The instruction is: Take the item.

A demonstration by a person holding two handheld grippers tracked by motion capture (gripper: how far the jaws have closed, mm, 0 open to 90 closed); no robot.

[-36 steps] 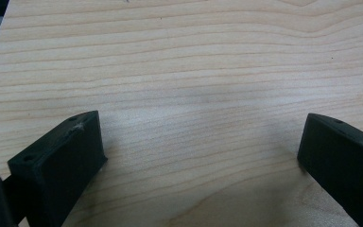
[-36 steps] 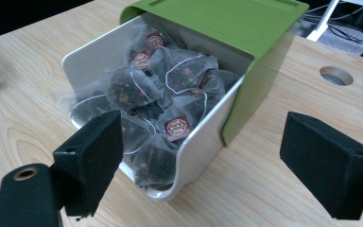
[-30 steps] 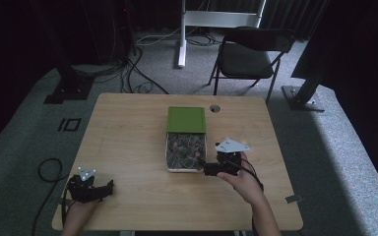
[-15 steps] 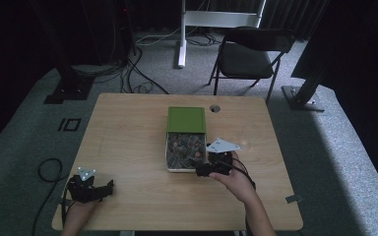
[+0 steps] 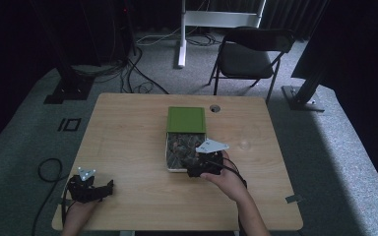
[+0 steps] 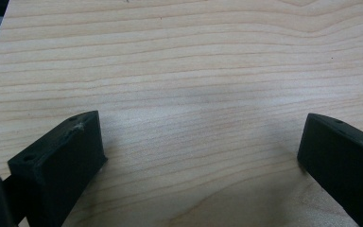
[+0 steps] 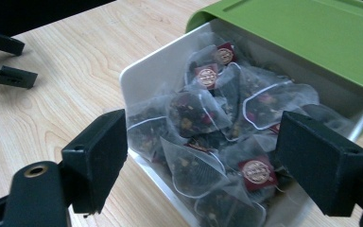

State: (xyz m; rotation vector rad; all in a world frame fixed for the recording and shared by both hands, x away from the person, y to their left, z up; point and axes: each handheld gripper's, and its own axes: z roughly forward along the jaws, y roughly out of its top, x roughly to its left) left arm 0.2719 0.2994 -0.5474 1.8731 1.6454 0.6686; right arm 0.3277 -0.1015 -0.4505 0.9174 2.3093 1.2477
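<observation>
The right gripper [image 7: 203, 156], jaws wide, hovers at the near end of the white box [image 7: 137, 78] of tea bags [image 7: 194, 111] mid-counter [image 5: 128, 128], apparently about to pick one, needing a descent clear of the half-slid green lid [image 7: 302, 28], while the left gripper [image 6: 198, 156] idles wide over bare counter.

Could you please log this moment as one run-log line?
right hand-held gripper: open, at tea bags | box: open | left hand-held gripper: open on table
</observation>
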